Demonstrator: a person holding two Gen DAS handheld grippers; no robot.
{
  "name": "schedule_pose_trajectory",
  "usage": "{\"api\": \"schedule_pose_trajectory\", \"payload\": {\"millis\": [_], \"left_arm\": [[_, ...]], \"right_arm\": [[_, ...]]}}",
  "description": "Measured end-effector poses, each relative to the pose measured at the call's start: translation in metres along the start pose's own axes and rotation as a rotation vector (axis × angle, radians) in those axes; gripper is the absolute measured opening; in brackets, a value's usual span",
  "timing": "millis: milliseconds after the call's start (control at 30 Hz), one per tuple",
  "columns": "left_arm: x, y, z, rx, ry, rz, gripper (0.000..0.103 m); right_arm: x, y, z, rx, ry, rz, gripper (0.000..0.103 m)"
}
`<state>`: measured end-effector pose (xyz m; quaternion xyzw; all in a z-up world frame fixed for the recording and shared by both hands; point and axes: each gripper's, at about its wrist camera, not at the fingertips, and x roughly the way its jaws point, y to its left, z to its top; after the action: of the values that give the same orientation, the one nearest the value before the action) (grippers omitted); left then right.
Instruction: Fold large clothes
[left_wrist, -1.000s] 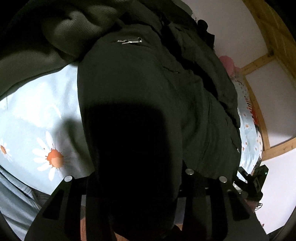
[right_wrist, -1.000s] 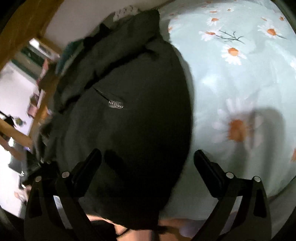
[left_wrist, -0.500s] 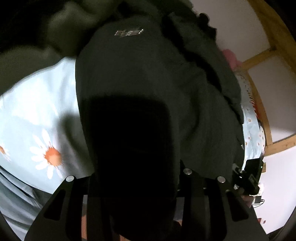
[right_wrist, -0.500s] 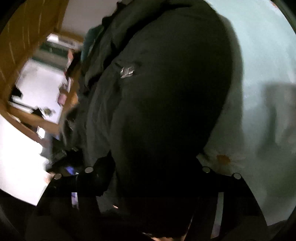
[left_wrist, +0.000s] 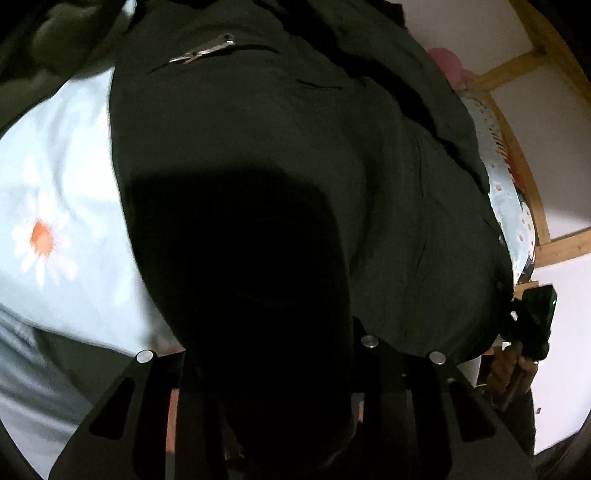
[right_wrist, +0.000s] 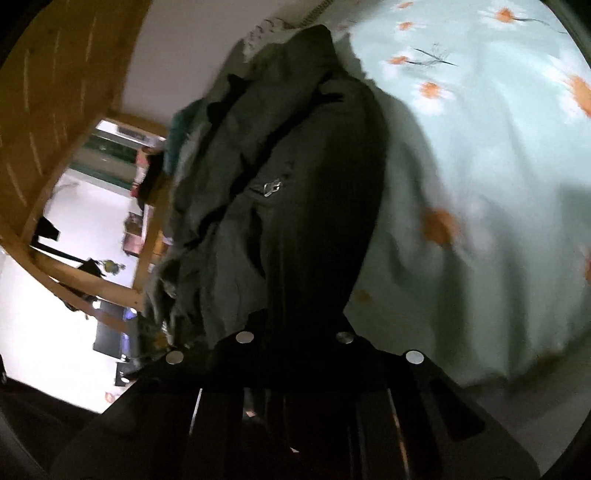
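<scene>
Across the centre of both frames lies a dark jacket (left_wrist: 280, 155), spread on a bed with a pale blue daisy-print sheet (left_wrist: 66, 177). Left gripper (left_wrist: 266, 354) at bottom centre of its frame: fabric bunches over the jaws, which look closed on it, near edge lifted toward the lens. Right gripper (right_wrist: 291, 354) at bottom centre of its frame: jaws narrow, pinching the same jacket (right_wrist: 310, 221). Metal zipper pull (left_wrist: 203, 51) sits top centre in the left view, mid-frame (right_wrist: 271, 187) in the right. Olive knit cloth (left_wrist: 44, 48) upper left. Wooden bed frame (right_wrist: 55, 122) at left of the right view, blurred.
</scene>
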<state>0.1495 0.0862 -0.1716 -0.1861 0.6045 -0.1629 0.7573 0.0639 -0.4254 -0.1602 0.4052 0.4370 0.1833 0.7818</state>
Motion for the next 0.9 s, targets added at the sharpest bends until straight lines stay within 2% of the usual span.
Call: {"api": "schedule_pose_trajectory", "payload": {"millis": [67,200,300,400,467,533,600,733,800,900], "left_arm": [[-0.011,-0.001,-0.005,0.004,0.001,-0.002,0.031],[-0.046,-0.008,-0.012,0.021,-0.027,-0.055,0.030],[-0.075,-0.016,-0.007,0.055,-0.061,-0.091,0.031],[-0.093,-0.005,-0.006,0.098,-0.074,-0.073,0.031],[-0.082,0.017,-0.013,0.031,-0.048,-0.062,0.031],[-0.067,0.039,-0.029,-0.028,-0.020,-0.066,0.031],[-0.064,0.036,-0.037,-0.035,-0.003,-0.065,0.031],[-0.088,0.011,-0.037,0.040,-0.018,-0.048,0.030],[-0.103,0.007,-0.024,0.081,-0.046,-0.055,0.030],[-0.118,-0.006,0.002,0.164,-0.097,-0.056,0.030]], "right_arm": [[-0.010,0.006,-0.002,0.000,0.003,0.032,0.010],[-0.040,0.027,-0.001,0.015,-0.068,0.209,0.010],[-0.061,0.043,0.012,-0.001,-0.122,0.306,0.010],[-0.075,0.052,0.023,-0.049,-0.131,0.307,0.009],[-0.065,0.056,0.022,-0.045,-0.112,0.277,0.009],[-0.055,0.044,0.009,-0.007,-0.075,0.261,0.008],[-0.057,0.030,-0.005,0.031,-0.050,0.242,0.008],[-0.078,0.039,-0.010,0.024,-0.105,0.327,0.008],[-0.083,0.054,0.005,-0.018,-0.120,0.337,0.008],[-0.076,0.068,0.034,-0.055,-0.140,0.399,0.008]]}}
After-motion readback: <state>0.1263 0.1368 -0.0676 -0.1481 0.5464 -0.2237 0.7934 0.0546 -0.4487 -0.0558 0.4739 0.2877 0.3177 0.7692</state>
